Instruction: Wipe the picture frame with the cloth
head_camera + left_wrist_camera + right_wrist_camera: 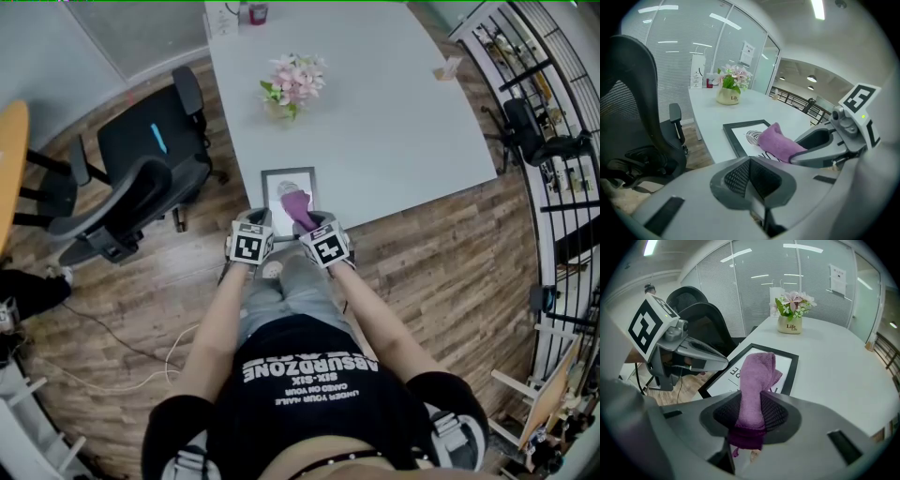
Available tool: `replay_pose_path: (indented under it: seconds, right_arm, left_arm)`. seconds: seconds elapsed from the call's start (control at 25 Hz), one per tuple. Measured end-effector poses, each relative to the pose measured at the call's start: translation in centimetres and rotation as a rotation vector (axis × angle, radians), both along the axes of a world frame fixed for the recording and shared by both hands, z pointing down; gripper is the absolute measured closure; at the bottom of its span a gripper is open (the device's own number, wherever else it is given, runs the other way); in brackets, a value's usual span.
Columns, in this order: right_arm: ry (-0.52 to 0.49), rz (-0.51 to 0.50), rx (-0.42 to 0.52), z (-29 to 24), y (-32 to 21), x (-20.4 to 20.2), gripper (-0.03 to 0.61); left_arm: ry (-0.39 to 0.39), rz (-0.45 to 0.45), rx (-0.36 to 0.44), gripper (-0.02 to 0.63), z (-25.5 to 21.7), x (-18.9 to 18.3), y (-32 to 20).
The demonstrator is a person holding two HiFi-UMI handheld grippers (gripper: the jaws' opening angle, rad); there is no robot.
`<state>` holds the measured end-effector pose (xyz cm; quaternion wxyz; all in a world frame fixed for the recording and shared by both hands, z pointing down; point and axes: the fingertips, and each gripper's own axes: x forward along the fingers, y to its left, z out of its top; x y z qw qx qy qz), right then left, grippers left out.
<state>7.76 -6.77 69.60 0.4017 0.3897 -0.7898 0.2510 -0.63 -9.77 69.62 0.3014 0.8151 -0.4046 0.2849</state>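
Purple cloth [757,373] sits pinched in right tongs [751,416], trailing onto black picture frame [785,366] at desk [834,366] edge, poised for wiping; left tongs [750,176] closed, empty, alongside.

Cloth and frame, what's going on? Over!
Right gripper shut on cloth, over the picture frame. Left gripper shut, empty. Frame flat near table edge. Nothing blocking; flowers farther back.

A pale desk [394,112] stands on a wooden floor [441,272]. Toward its far end sits a cream pot of pink flowers [293,82], with a small red container [255,13] at the far edge. 1 black office chair [141,178] stands left of the desk, another [539,136] right, near a black railing [562,202]. A thin cable [122,347] trails across the floor.
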Motion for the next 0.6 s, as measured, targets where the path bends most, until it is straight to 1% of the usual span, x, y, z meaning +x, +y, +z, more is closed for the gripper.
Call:
replay_pose_path:
  seconds: [0.16, 0.36, 0.52, 0.6]
  right_arm:
    - [-0.049, 0.019, -0.017, -0.1, -0.1, -1.9, 0.445]
    - [-0.161, 0.039, -0.042, -0.4, -0.1, -5.4, 0.445]
    - [-0.153, 0.052, -0.047, -0.4, 0.0, -6.5, 0.445]
    - [-0.127, 0.031, -0.031, -0.1, 0.2, -6.4, 0.445]
  left_arm:
    - [0.001, -0.003, 0.001, 0.599, 0.1, -0.1, -0.1]
    - [0.0, -0.005, -0.001, 0.598, -0.1, -0.2, 0.0]
    - [0.012, -0.011, -0.007, 0.598, -0.2, -0.1, -0.1]
    - [0.01, -0.011, -0.006, 0.598, -0.2, -0.1, -0.1]
